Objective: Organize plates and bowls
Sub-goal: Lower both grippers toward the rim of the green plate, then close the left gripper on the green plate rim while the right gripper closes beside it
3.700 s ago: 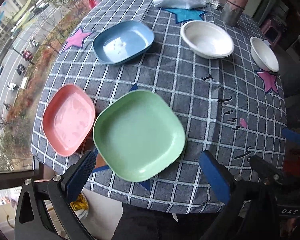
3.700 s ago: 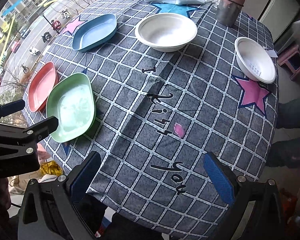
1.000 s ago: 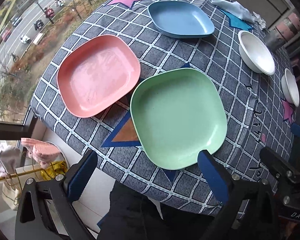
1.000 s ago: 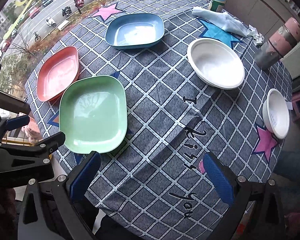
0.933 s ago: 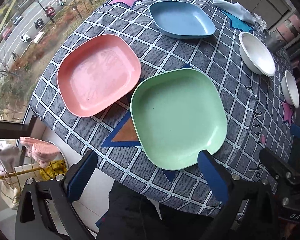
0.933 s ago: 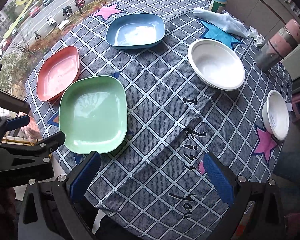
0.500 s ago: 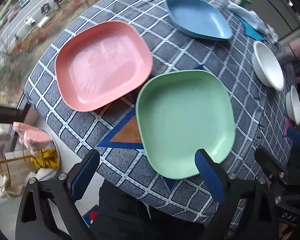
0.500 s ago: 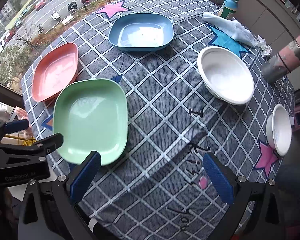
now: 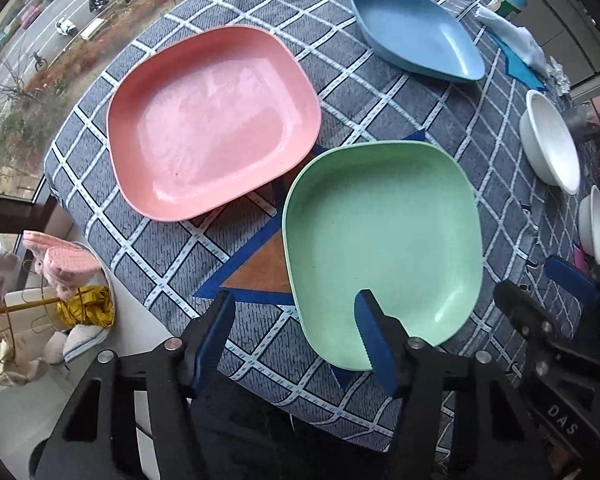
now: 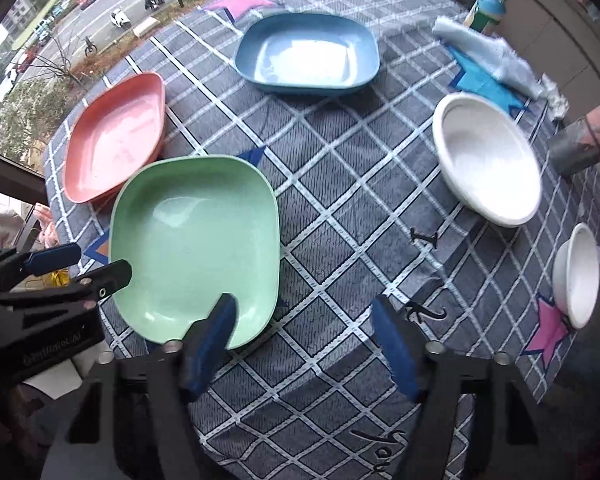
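Your left gripper and right gripper, both spread and empty, flank the green plate at lower center, its long axis running frame-vertically.

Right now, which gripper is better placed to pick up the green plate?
Left. The left gripper is open with the green plate rim between its fingers; the right gripper is open mostly over bare tablecloth.
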